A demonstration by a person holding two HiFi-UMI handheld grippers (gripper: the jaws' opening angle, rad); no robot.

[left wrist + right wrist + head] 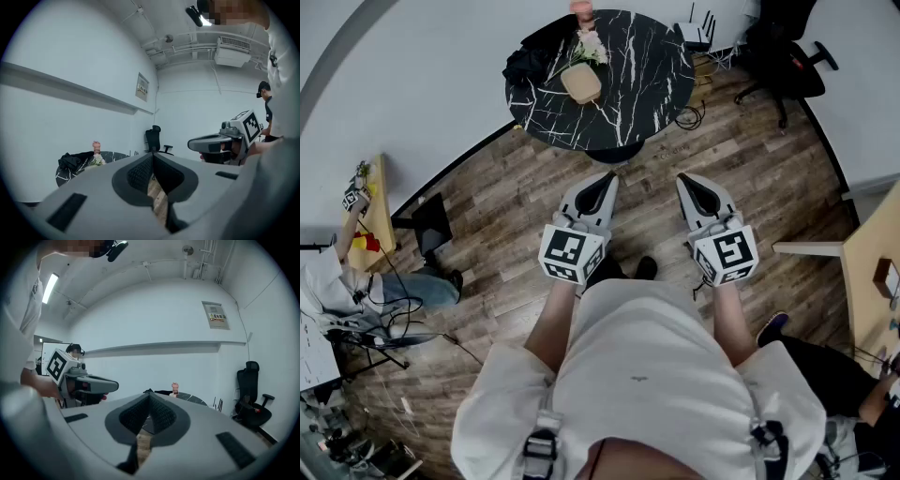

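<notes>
Table [642,89]: round, black marble w/ white veins.

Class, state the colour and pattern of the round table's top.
The round table is black with white marble-like veins; best in the head view.

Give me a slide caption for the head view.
Shut and empty, left gripper and right gripper hang over wood floor, facing round black marble table.
</notes>
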